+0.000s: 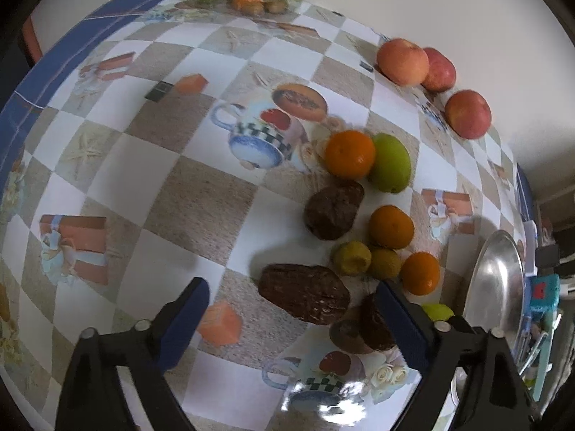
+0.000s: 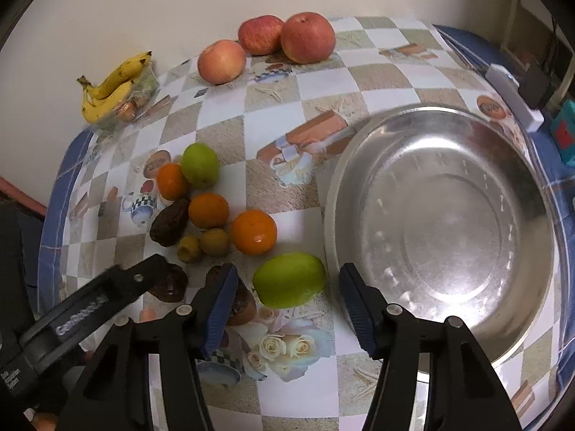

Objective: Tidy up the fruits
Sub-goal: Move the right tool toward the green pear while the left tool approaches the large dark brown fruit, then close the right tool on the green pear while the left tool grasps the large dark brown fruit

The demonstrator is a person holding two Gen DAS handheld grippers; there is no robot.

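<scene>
Loose fruit lies on the patterned tablecloth. In the left wrist view my left gripper (image 1: pixel 291 301) is open, its fingers on either side of a dark brown avocado (image 1: pixel 303 298). Beyond it lie another avocado (image 1: pixel 332 210), three oranges (image 1: pixel 349 153), small green fruits (image 1: pixel 351 258), a green fruit (image 1: pixel 391 163) and three apples (image 1: pixel 403 61). In the right wrist view my right gripper (image 2: pixel 289 289) is open around a green fruit (image 2: pixel 289 280) on the table. A steel bowl (image 2: pixel 442 230) stands empty just to its right.
A clear container with bananas (image 2: pixel 111 84) on top stands at the back by the wall. The left gripper's arm (image 2: pixel 90 305) reaches in at the lower left of the right wrist view. A white box (image 2: pixel 514 97) and a teal object (image 2: pixel 564 133) sit past the bowl.
</scene>
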